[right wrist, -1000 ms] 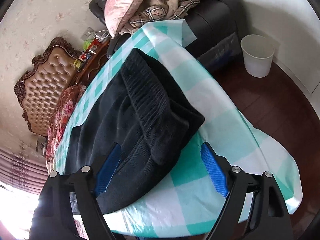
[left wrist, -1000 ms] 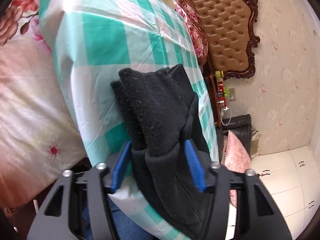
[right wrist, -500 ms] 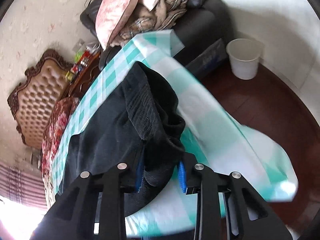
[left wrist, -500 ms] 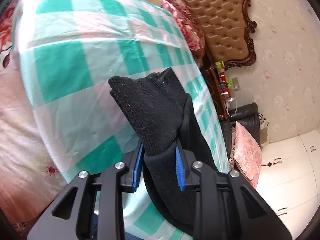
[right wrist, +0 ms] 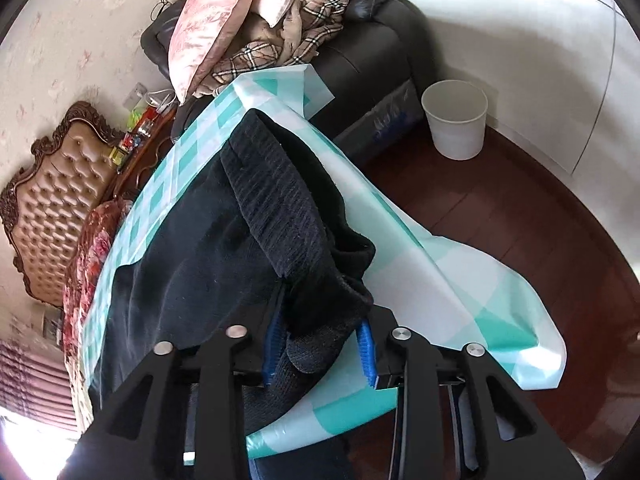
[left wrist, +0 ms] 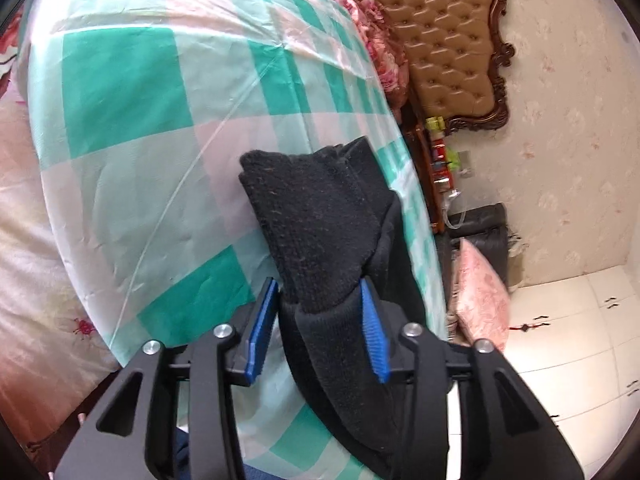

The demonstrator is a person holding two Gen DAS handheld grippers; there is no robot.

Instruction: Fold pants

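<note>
Black knit pants lie on a table under a green and white checked cloth. In the left wrist view my left gripper is shut on a thick folded cuff end of the pants, held between the blue pads. In the right wrist view my right gripper is shut on another bunched end of the pants, near the cloth's right edge. The ribbed part runs away from the gripper.
A brown tufted headboard and floral bedding stand beyond the table. A black sofa holds pink pillows and a plaid blanket. A white bin stands on the dark wood floor.
Both grippers went from open around the pants ends to shut on them. The held cloth has bunched up and lifted slightly.
</note>
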